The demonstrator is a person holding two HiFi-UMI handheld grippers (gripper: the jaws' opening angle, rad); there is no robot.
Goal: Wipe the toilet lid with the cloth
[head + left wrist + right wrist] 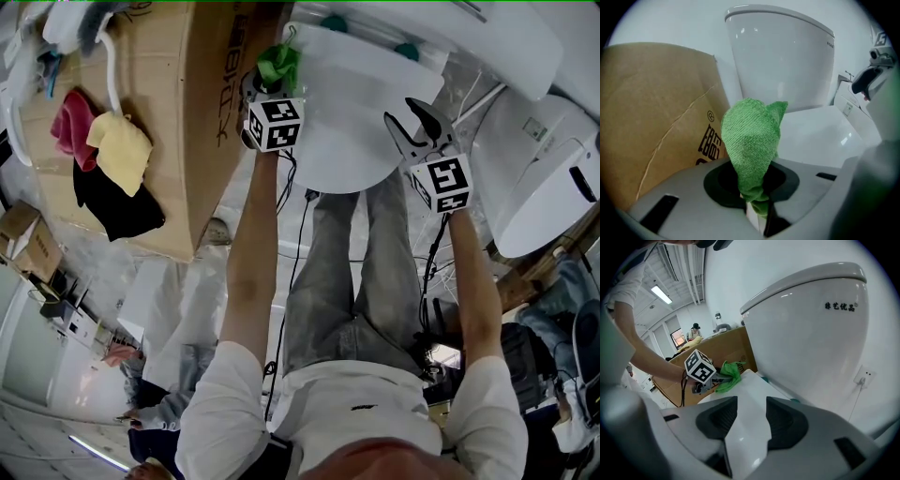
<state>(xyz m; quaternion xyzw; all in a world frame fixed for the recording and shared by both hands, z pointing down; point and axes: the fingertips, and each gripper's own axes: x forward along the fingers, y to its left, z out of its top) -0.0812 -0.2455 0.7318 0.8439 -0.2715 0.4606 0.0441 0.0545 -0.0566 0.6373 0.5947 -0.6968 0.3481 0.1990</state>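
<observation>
A cardboard box [178, 122] stands at far left with pink [70, 127], yellow [120, 150] and black [117, 206] rags lying on top. Just beside it, the left gripper [265, 84] has its jaws clamped on a bunched green cloth [279, 64], which sits at the edge of the white toilet lid [356, 112] nearest the box. Over the lid's other side, the right gripper [411, 117] hangs with its jaws wide apart, holding nothing, the lid showing between them. The tank [806, 329] rises behind the lid. A second toilet [544, 187] stands at far right.
</observation>
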